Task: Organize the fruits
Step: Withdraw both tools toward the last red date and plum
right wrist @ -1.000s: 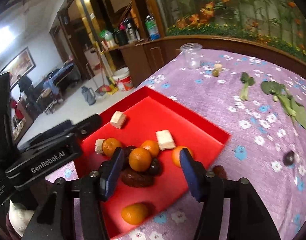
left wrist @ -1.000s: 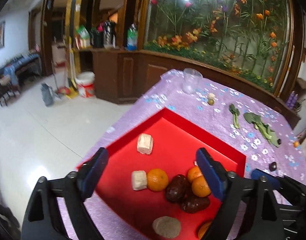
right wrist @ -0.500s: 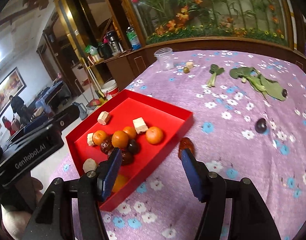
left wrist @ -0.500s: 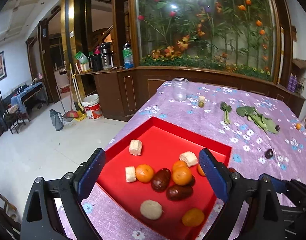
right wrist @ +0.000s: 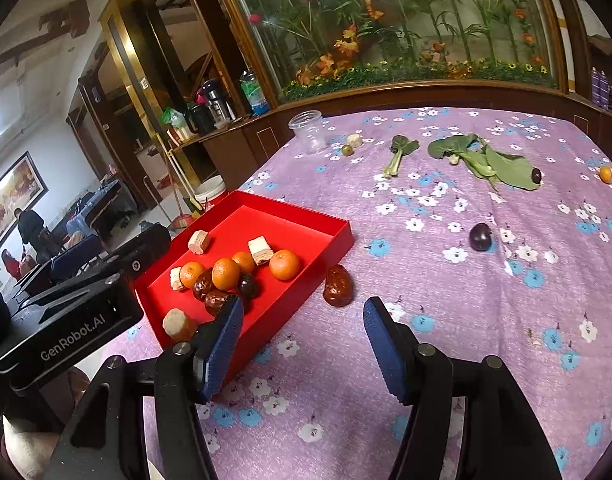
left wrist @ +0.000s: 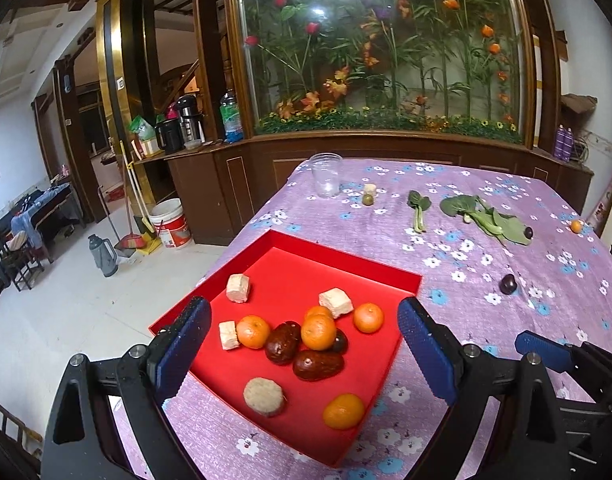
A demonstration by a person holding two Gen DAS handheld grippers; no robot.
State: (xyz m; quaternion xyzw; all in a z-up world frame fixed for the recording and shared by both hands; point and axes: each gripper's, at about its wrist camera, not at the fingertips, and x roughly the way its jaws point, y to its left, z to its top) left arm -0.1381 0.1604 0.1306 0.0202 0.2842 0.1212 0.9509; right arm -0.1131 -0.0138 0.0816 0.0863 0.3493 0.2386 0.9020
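Both my grippers hover open and empty over the red tray (left wrist: pixel 394 354).
My left gripper (left wrist: pixel 306 344) frames the oranges; my right gripper (right wrist: pixel 299 346) sits below a lone date (right wrist: pixel 338 286) at frame centre.

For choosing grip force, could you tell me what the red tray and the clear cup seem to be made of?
Red tray: probably card or thin plastic, matte, with thin straight walls and sharp corners. Clear cup: see-through with soft highlights, likely plastic, possibly glass.
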